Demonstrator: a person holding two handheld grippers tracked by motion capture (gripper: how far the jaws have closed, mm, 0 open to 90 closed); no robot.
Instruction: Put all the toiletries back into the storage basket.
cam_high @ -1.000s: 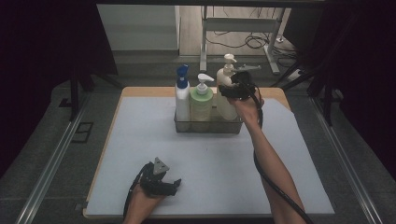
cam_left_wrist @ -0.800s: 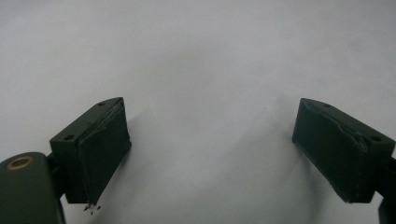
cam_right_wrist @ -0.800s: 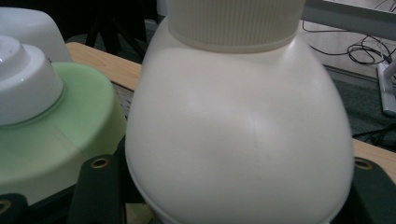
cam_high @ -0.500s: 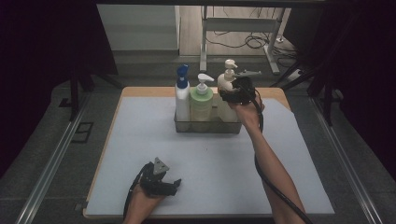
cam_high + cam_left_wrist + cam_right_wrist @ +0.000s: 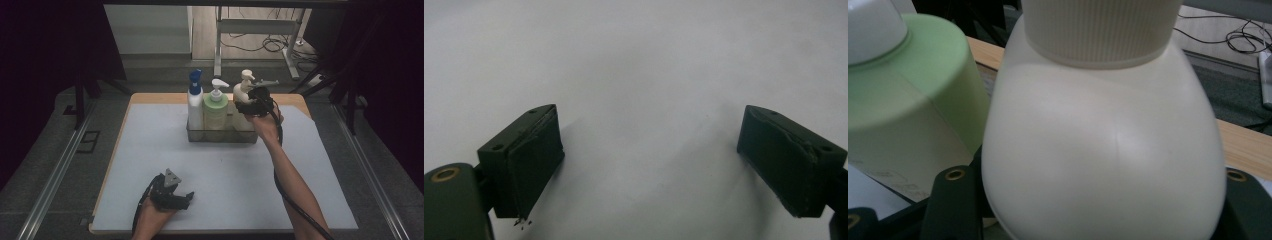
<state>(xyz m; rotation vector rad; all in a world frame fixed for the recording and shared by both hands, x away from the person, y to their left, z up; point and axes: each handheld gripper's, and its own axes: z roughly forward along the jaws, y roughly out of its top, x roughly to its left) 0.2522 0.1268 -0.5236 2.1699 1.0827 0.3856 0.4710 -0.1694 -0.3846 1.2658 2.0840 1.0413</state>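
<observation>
The right tool grips the cream, round-bodied plastic pump bottle and has tipped it slightly rather than lifted it; it stands in the clear tray, suggesting extraction is starting, while the left tool rests released on the white surface

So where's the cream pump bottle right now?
High view: the cream pump bottle stands rightmost in the clear tray, beside the green bottle, clamped by the right gripper.
</observation>
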